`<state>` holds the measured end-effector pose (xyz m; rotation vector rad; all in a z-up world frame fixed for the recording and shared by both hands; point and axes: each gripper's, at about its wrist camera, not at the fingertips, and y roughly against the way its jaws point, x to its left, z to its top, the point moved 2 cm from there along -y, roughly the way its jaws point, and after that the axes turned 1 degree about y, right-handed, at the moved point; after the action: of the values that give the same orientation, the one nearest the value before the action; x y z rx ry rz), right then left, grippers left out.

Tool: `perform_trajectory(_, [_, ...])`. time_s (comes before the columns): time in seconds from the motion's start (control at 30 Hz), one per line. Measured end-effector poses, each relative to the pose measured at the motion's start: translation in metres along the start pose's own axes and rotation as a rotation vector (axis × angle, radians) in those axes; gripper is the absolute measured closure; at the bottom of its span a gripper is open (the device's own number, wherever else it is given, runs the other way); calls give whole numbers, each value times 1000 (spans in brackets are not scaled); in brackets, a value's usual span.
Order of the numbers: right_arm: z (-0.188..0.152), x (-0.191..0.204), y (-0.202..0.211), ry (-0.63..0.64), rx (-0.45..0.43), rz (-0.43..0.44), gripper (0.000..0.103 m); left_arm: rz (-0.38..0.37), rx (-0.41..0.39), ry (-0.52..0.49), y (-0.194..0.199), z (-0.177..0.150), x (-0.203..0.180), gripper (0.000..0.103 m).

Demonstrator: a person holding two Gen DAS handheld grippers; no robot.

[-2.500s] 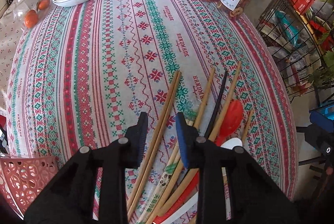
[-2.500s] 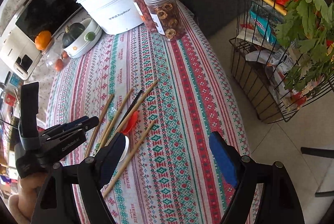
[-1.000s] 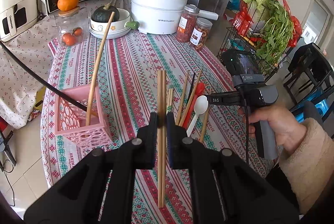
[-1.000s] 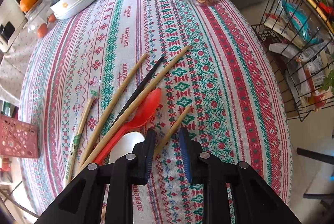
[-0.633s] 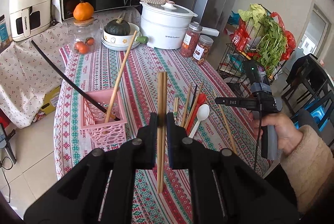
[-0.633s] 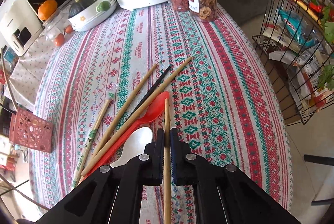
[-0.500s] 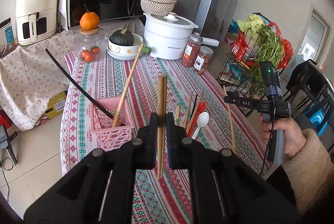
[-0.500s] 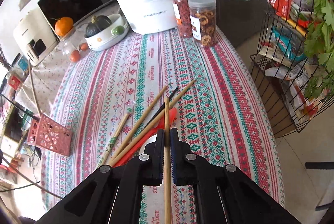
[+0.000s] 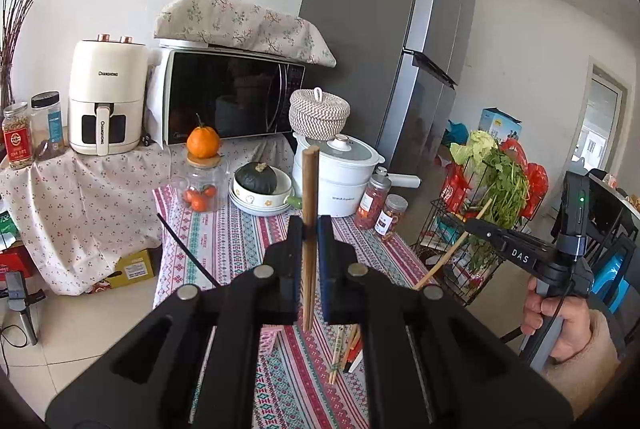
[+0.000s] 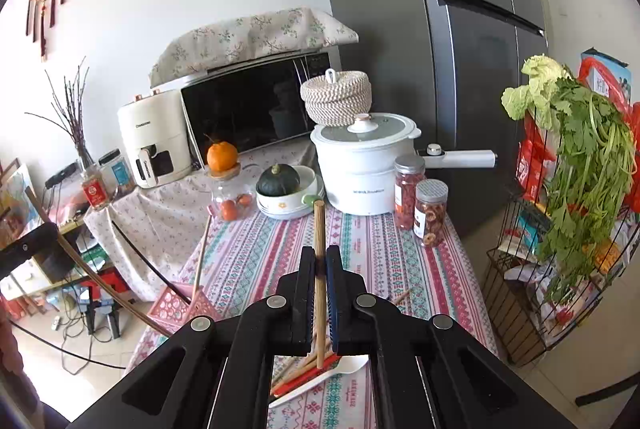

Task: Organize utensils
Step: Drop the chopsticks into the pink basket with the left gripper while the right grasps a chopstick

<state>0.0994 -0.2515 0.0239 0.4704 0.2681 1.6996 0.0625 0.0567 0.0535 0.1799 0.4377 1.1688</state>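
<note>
My left gripper [image 9: 310,233] is clamped on a pair of chopsticks [image 9: 309,197], upright above the table [image 9: 240,233]; my right gripper [image 10: 320,261] pinches one chopstick [image 10: 319,229], upright above the pink basket [image 10: 176,307]

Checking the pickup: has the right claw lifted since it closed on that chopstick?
Yes. The right claw has come up and tilted level: the white pot, earlier at the top edge, now sits mid-frame, chopstick still clamped.

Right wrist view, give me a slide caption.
Right gripper clamps one wooden chopstick upright above the patterned tablecloth.
</note>
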Motion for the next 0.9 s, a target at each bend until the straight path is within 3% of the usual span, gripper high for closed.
perform_trajectory(0.1, [13, 11, 8, 3, -46, 31, 98, 31, -50, -2, 7, 10, 5, 95])
perform_trajectory(0.23, [19, 23, 8, 4, -64, 61, 98, 80, -58, -33, 1, 12, 11, 95])
perform_trajectory(0.33, [18, 30, 1, 5, -47, 80, 98, 118, -14, -72, -18, 4, 18, 95])
perform_trajectory(0.67, [9, 49, -18, 19, 2, 128, 98, 184, 208, -69, -91, -29, 46, 94])
perform_trajectory(0.8, [6, 53, -24, 17, 22, 148, 98, 185, 227, -67, -104, -35, 47, 94])
perform_trajectory(0.83, [6, 54, -25, 14, 27, 154, 98, 185, 229, -66, -105, -36, 47, 90])
perform_trajectory(0.9, [6, 56, -27, 9, 34, 168, 98, 180, 240, -54, -107, -36, 47, 73])
